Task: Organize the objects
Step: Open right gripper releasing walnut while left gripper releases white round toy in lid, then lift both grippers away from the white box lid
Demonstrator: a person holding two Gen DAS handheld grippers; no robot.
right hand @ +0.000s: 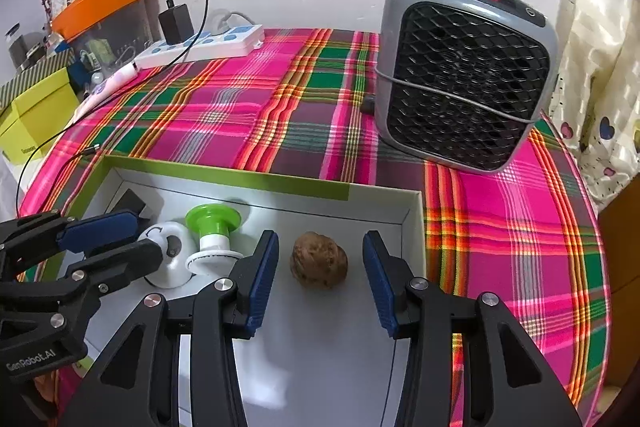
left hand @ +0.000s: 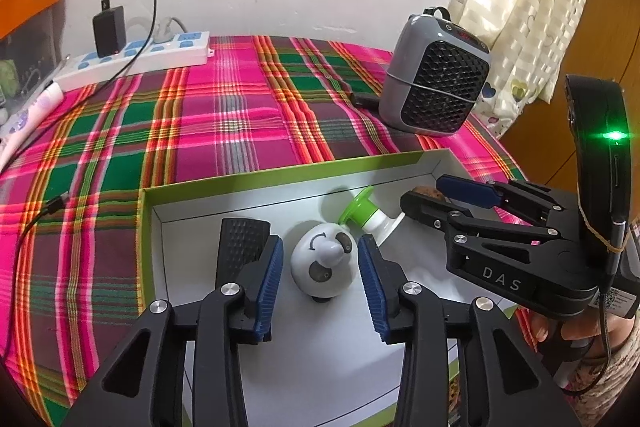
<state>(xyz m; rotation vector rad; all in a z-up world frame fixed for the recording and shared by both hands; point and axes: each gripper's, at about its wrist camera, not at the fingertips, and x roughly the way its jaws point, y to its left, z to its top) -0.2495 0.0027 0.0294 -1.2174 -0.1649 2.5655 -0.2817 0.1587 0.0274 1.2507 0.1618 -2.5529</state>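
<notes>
Tray: a shallow white box [right hand: 414, 211] with a lime-green rim is set on the plaid cloth [right hand: 248, 107] covering the counter; all three task items are seen inside it.
Panda toy: a small white rounded figure [left hand: 322, 261] with black eye patches, a grey snout and a curved arrow mark is seen standing on a dark foot on the box floor.
Green-topped piece: a lime-green disc on a white stem with a white flared base [right hand: 212, 239] is seen just beside the panda toy, tilted in the left wrist view.
Walnut: a brown, wrinkled, rounded nut [right hand: 319, 264] is seen resting on the box floor near its right wall, well apart from the other two items.
Left gripper: the left gripper [left hand: 320, 267] is held partly open around the panda toy; a gap is seen on both sides, so nothing is gripped.
Right gripper: the right gripper [right hand: 320, 267] is held partly open with the walnut between the blue pads; the pads are not touching it.
Background: a grey fan heater [right hand: 464, 75] with a black grille is seen behind the box; a white power strip [left hand: 132, 57] with a black adapter plugged in lies at the far edge.
</notes>
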